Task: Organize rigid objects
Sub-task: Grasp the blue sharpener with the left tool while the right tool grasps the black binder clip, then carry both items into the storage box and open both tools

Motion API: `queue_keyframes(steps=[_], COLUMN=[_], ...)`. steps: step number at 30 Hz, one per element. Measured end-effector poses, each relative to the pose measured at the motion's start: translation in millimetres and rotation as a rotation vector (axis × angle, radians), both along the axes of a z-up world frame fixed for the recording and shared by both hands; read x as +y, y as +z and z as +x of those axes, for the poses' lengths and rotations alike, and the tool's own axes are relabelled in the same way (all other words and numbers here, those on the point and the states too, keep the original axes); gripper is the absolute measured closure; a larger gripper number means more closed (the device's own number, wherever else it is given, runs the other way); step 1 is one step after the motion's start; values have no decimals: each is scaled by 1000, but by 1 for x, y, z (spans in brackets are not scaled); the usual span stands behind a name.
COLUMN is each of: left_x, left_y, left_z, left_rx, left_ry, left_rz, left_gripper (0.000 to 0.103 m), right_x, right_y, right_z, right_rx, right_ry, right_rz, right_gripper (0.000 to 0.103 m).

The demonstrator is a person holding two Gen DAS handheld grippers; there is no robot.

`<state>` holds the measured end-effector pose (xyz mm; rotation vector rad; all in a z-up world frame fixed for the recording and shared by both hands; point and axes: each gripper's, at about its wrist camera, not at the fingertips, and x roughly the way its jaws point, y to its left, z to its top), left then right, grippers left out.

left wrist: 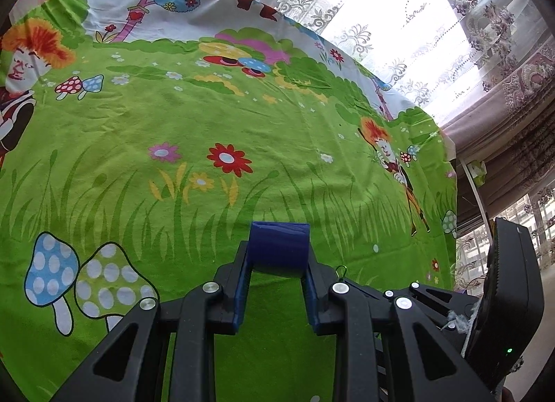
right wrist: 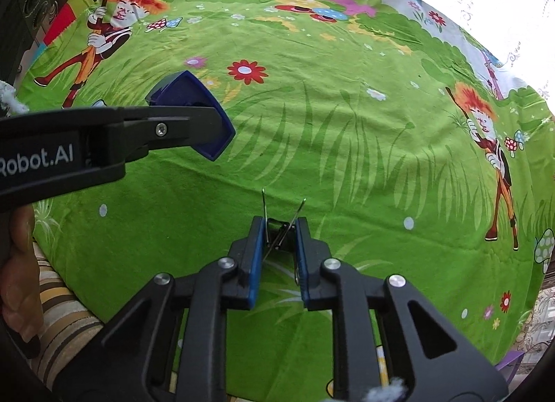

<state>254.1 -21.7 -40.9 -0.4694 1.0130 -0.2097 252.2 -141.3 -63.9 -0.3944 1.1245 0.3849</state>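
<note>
Blue box (right wrist: 189,117), pinched in left jaws, sits up-left of black binder clip (right wrist: 279,233) pinched in right jaws.

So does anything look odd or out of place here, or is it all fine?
Nothing looks damaged or spilled. The left gripper holds a blue box, and the right gripper is closed on a black binder clip whose wire handles are splayed. The cartoon tablecloth lies fairly flat.
</note>
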Motion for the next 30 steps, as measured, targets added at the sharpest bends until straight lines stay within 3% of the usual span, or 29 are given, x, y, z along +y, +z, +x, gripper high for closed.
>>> queue_keyframes(steps=[15, 30], left_x=[-24, -98], left_y=[12, 49], left_z=[-16, -58], left_rx=[-18, -76], left_ry=[-46, -199], left_rz=[17, 31], left_gripper=[75, 75], right_x=[-34, -101], right_y=[32, 64], right_z=[-19, -58], right_rx=[-97, -156], right_ry=[-128, -294], right_rz=[52, 101], right_gripper=[82, 82])
